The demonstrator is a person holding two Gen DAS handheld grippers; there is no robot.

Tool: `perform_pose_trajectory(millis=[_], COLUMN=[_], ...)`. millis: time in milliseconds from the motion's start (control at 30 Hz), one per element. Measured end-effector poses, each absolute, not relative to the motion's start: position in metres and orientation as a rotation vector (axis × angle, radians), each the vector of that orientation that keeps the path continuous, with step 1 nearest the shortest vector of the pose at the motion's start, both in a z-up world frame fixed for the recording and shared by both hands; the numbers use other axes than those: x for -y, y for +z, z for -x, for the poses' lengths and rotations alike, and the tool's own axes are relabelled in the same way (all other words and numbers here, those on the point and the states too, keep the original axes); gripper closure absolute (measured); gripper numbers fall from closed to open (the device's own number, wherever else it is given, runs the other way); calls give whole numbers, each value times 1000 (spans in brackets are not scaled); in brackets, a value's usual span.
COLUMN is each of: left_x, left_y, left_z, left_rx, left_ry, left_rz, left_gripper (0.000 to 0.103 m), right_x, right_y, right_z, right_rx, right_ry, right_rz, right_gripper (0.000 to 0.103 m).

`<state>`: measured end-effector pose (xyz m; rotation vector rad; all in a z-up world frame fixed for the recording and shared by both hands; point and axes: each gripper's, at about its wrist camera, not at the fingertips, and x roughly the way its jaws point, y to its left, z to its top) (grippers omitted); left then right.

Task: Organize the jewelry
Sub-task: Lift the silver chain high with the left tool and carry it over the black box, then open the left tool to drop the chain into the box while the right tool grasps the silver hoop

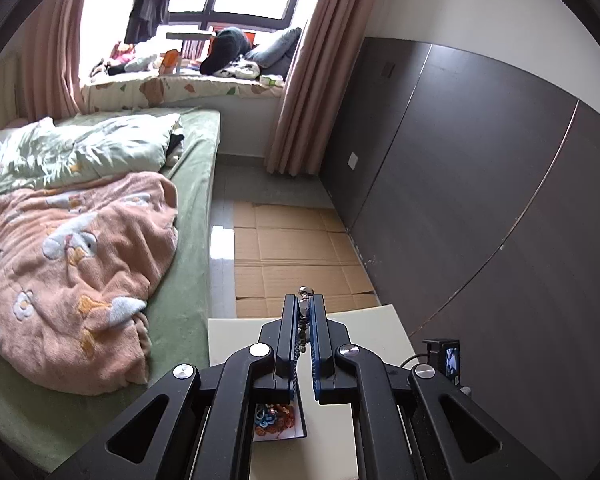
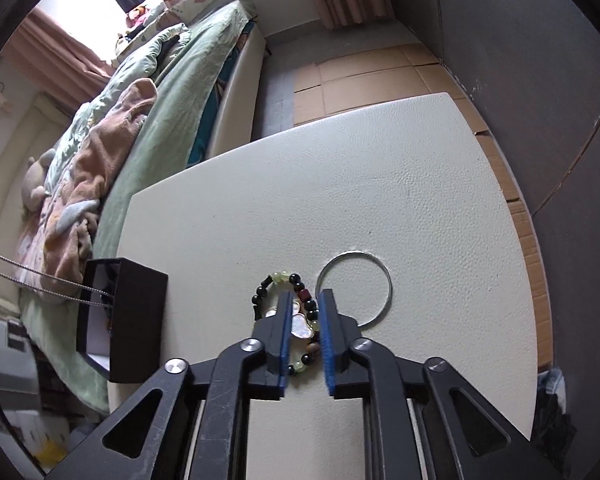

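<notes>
My left gripper (image 1: 304, 302) is shut on a silver chain necklace (image 1: 305, 312), held high above the white table (image 1: 380, 332). The chain also shows in the right wrist view (image 2: 40, 286), hanging down into an open black jewelry box (image 2: 134, 322) at the table's left edge. My right gripper (image 2: 305, 298) is partly open, low over a beaded bracelet (image 2: 296, 288) with a white shell charm (image 2: 302, 326), its fingers on either side of the bracelet's right part. A silver bangle (image 2: 354, 290) lies on the table just right of it.
A bed (image 1: 100, 220) with pink and green blankets runs along the table's left side. Flattened cardboard (image 1: 296, 248) covers the floor beyond the table. A dark wall panel (image 1: 480, 200) is on the right. The box with colourful items shows below the left gripper (image 1: 278, 420).
</notes>
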<state>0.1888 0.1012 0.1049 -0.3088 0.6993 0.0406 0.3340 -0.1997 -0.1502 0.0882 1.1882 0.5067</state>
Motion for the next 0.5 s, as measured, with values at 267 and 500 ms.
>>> perform_pose_trajectory(millis=[267,500], left_x=[-110,-113], left_y=[60,37], left_z=[-196,-200], left_rx=[-772,-809], left_ry=[30,28], left_rz=[376,400], left_gripper=[98,98], right_x=[192,168], right_y=[-161,-169], right_z=[-334,-318], right_rx=[-1189,-1162], right_ry=[427,444], right_rz=[115,355], right_gripper=[78,76])
